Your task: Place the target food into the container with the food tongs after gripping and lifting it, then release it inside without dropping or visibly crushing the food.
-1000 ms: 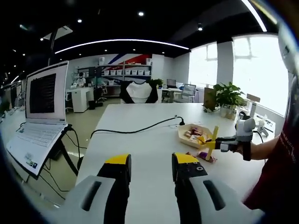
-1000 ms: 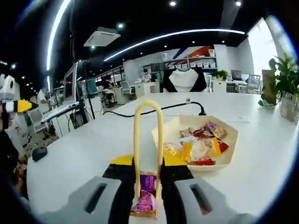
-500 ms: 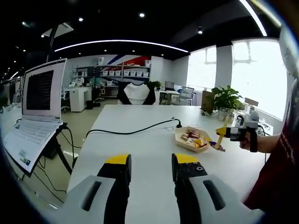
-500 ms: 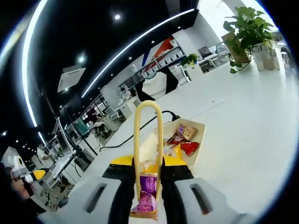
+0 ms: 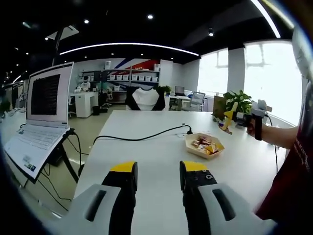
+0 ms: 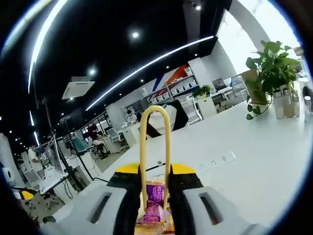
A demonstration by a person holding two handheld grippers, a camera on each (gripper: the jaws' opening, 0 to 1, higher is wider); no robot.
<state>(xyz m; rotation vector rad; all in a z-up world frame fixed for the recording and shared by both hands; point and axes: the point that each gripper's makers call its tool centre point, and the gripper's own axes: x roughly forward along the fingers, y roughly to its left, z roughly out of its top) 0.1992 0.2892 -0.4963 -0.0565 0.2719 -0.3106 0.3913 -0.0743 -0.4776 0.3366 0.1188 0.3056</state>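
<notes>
In the right gripper view my right gripper [image 6: 154, 172] is shut on yellow food tongs [image 6: 154, 128], whose looped end points away from me. A purple snack packet [image 6: 153, 205] sits pinched between the tongs' two arms, low in that view. In the left gripper view the beige container [image 5: 192, 147] lies on the white table [image 5: 146, 152] and holds several wrapped snacks. The right gripper [image 5: 248, 119] hangs in a person's hand above and to the right of it, with the tongs [image 5: 228, 117] slanting down toward the table. My left gripper [image 5: 159, 169] is open with nothing between its fingers.
An open laptop [image 5: 45, 98] stands on a stand left of the table. A black cable [image 5: 142, 136] crosses the table to a plug behind the container. A potted plant [image 5: 238, 100] sits at the far right edge, with a power strip [image 6: 215, 161] nearby.
The right gripper has risen from table height beside the container to well above it, carrying tongs and packet. Its view has tilted up off the container. The left gripper has stayed put.
</notes>
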